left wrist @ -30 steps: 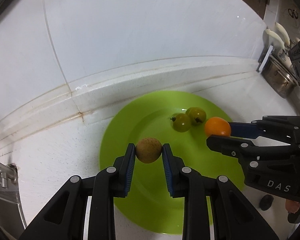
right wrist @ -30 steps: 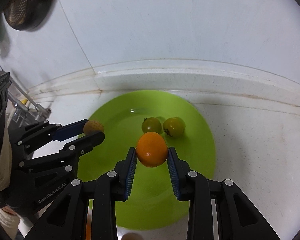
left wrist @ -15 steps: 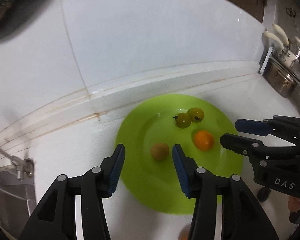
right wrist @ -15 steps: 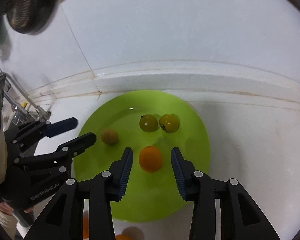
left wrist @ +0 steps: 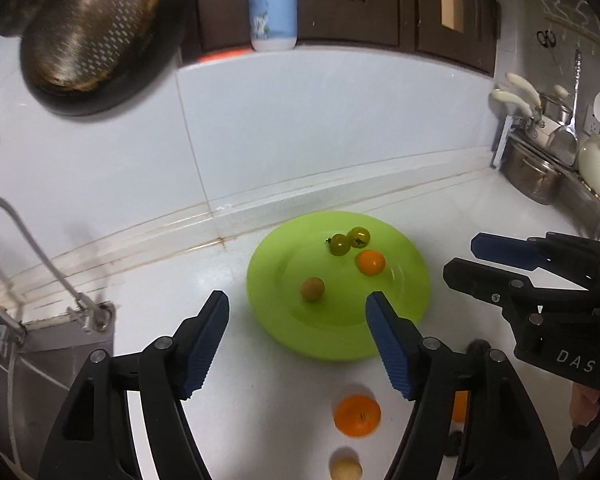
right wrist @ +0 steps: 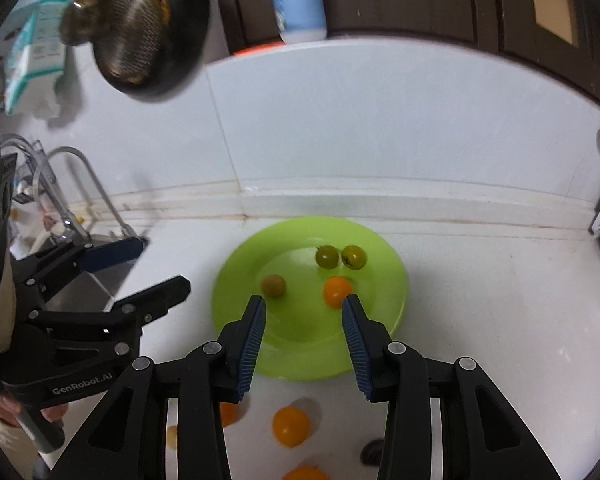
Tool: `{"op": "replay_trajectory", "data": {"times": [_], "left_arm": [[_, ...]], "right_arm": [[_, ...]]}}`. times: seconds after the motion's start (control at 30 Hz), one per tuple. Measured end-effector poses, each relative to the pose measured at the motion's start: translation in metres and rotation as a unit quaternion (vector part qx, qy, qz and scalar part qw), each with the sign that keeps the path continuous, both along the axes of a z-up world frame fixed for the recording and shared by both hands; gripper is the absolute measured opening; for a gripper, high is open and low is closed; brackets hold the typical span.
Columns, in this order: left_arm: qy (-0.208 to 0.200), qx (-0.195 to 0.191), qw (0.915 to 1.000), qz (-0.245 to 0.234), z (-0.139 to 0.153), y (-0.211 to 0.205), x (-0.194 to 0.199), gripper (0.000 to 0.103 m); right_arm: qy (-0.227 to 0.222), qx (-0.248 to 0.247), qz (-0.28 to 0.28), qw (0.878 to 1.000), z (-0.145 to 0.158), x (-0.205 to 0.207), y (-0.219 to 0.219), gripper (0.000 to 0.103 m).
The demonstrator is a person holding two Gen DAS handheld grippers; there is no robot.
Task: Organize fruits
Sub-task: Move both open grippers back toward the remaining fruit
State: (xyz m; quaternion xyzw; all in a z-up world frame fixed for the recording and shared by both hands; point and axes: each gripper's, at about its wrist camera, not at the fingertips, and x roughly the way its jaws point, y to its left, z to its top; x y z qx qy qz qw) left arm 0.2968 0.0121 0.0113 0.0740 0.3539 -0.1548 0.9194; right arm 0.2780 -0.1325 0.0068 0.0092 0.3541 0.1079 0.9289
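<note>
Fruits sit partly sorted. On green plate (left wrist: 404,312): two small green tomatoes (left wrist: 349,240), touching, at far side; one small orange (left wrist: 371,262) just beside them; one brown round fruit (left wrist: 312,289) apart, toward left.

Off plate, on desk (left wrist: 236,360), near side: larger orange (left wrist: 357,416), pale round fruit (left wrist: 345,470) at frame edge, part of another orange one behind right finger, dark small item, unclear. Right view shows orange fruit (right wrist: 291,426) and others low in frame, partly hidden.

Left tool (left wrist: 298,346): jaws wide apart, nothing held, above plate's near edge. Right tool (right wrist: 304,336): jaws apart, empty, likewise.

Judgement: roughly half done. Four pieces plated; at least three remain on desk for pickup.
</note>
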Motion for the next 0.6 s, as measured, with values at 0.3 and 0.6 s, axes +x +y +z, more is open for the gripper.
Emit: {"op": "replay_trajectory", "data": {"times": [0.3, 0.6], "left_arm": [[-0.015, -0.014, 0.9998, 0.0, 0.008, 0.012, -0.051, 0.078], [-0.018, -0.015, 0.9997, 0.005, -0.003, 0.021, -0.088, 0.08]], "right_arm": [[-0.031, 0.003, -0.006, 1.0, 0.009, -0.056, 0.009, 0.05], [-0.031, -0.003, -0.022, 0.999, -0.004, -0.094, 0.013, 0.05]]}}
